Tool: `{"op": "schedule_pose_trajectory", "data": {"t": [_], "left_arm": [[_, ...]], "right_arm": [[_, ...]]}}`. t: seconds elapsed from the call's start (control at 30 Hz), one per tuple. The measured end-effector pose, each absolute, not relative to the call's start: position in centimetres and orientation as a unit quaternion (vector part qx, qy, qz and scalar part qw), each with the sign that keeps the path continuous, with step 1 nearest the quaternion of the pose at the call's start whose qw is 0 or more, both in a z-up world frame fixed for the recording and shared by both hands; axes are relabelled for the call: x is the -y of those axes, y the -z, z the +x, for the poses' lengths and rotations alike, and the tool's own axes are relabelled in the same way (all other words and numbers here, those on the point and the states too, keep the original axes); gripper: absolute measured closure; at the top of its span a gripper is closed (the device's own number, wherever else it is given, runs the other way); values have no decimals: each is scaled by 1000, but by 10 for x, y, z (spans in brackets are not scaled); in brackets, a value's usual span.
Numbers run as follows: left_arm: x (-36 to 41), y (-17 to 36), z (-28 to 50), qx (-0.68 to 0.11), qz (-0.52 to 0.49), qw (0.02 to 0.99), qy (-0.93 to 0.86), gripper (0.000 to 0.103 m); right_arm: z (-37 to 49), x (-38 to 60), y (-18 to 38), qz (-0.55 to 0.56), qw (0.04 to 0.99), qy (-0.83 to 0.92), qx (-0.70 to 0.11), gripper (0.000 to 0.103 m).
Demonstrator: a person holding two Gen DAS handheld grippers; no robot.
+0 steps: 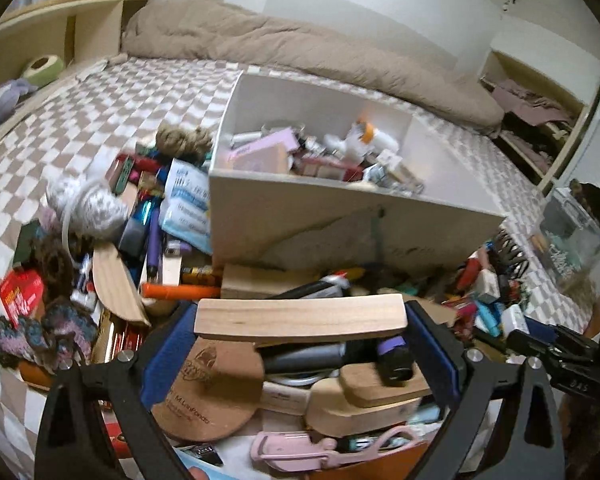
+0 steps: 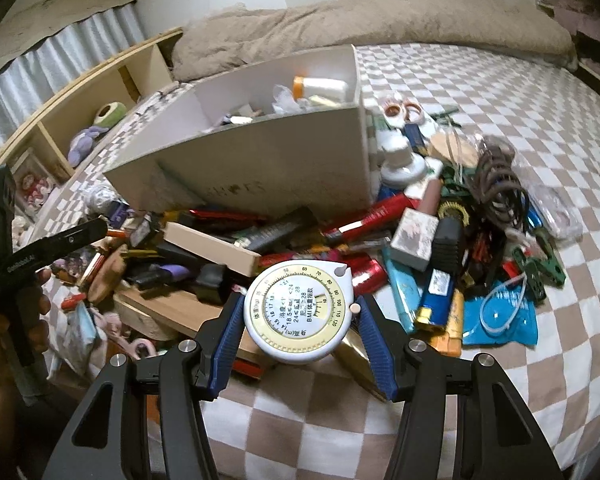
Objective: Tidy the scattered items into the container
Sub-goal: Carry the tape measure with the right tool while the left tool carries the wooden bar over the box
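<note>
My left gripper [image 1: 300,320] is shut on a curved wooden piece [image 1: 300,314], gripped by its two ends and held above the clutter. My right gripper [image 2: 300,316] is shut on a round white BMI tape measure [image 2: 300,312] with a yellow dial. The white box container [image 1: 352,208] stands on the checkered bed just beyond the pile, with several small items inside; in the right wrist view the container [image 2: 260,160] sits ahead and slightly left. The left gripper's body [image 2: 28,256] shows at the left of the right wrist view.
Scattered items surround the box: a round cork coaster [image 1: 208,388], pink clip [image 1: 292,448], orange marker [image 1: 180,291], yarn pieces [image 1: 44,332], a wooden block [image 2: 212,246], hair ties [image 2: 500,184], blue packets [image 2: 500,316]. A beige duvet [image 1: 300,44] lies behind. A shelf [image 2: 80,120] runs along the left.
</note>
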State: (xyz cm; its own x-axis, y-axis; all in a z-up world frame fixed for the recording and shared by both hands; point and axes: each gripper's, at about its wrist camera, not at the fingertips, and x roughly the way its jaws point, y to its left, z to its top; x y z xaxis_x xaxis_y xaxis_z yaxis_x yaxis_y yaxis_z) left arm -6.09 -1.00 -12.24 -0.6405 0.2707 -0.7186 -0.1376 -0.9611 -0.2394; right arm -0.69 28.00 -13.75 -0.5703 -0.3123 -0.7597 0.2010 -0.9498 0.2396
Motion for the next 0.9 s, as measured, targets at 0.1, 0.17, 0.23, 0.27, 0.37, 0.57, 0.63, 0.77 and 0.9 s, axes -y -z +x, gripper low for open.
{"op": "schedule_pose_trajectory", "data": {"t": [0.1,0.17,0.23,0.27,0.37,0.57,0.63,0.77,0.9], "left_arm": [[8,109,-61,80,-395,119,-907,3],[7,100,-63,79,-388,123,-910,3],[6,93,-68,76,-382,124,-913,3],[5,89,-72,75,-379,125,-914,3],[2,79,-80,73,-371,129,-917,3],[-10,68,-102,87,-364,137,-917,3],[-15,67,-109,85,-358,134,-920,3],[-21,73,-130,83,-363,128,-919,3],[-23,80,-145,80,-366,116,-920,3]], "right_arm": [[-8,-274,129,435,153,886,53,46],[-9,-270,123,431,158,887,48,46],[-12,-267,117,426,162,889,45,46],[-13,-266,114,424,164,890,42,46],[-18,-263,103,413,166,895,32,46],[-37,-261,85,388,171,905,30,46],[-45,-261,83,383,172,907,33,46],[-68,-264,78,375,178,908,56,46],[-97,-268,78,377,170,907,77,46]]}}
